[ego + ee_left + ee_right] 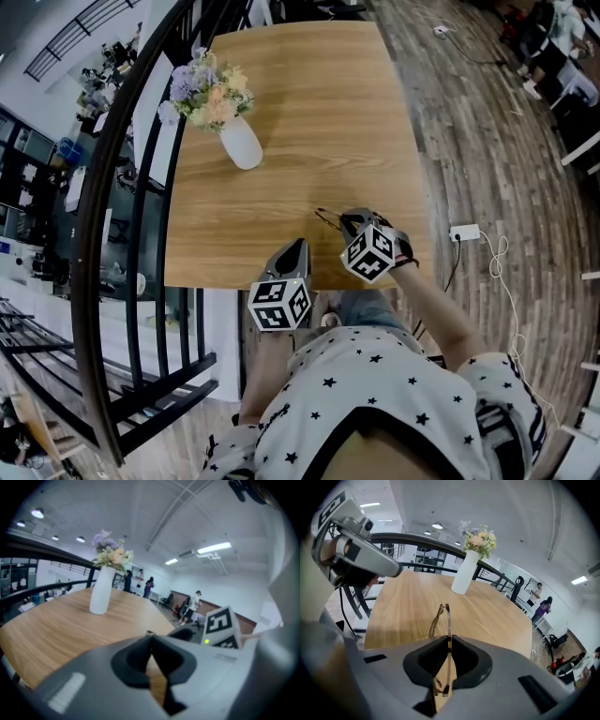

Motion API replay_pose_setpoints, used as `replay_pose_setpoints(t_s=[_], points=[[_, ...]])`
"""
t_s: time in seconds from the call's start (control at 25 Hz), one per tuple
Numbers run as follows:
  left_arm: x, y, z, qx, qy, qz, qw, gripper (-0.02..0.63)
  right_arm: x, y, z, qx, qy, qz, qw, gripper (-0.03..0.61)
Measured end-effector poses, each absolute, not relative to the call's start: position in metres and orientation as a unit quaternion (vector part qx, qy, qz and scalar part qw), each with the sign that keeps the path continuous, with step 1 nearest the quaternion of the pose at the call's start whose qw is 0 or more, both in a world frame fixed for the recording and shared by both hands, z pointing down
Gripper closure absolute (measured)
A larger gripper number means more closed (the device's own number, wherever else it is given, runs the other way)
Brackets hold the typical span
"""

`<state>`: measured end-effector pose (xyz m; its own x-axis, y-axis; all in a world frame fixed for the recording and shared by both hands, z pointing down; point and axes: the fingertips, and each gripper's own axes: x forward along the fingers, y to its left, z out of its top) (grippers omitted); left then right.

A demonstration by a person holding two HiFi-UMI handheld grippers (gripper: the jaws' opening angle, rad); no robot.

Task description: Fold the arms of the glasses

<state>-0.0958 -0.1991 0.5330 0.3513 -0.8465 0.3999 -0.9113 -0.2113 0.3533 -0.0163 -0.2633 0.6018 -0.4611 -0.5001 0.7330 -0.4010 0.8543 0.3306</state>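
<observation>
Fingers (422, 663) of the right gripper (449, 641) are pressed together on the glasses (448, 619), which they hold edge-on. The thin frame runs straight out ahead of them, along their own line, and a curved part shows just to its left. That long axis points across the wooden surface (408, 606) toward the white vase of flowers (464, 576), which stands well apart. I cannot tell whether the glasses touch the wood or hang just above it. The left gripper (151, 639) has its fingers (129, 663) closed tip to tip with nothing between them. It sits at the near edge of the surface, to the left of the glasses and closer to the person. Being free and close beside the frame, it is probably the one to swing an arm in.
</observation>
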Motion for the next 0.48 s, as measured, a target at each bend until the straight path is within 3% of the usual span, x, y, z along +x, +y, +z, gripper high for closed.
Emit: replay_pose_setpoints(t_s=[0.48], points=[[-0.114,-0.207,0.558,0.755,-0.578,0.072,0.301,0.604,-0.014,-0.271,0.645,0.223,-0.828,-0.084,0.508,0.546]])
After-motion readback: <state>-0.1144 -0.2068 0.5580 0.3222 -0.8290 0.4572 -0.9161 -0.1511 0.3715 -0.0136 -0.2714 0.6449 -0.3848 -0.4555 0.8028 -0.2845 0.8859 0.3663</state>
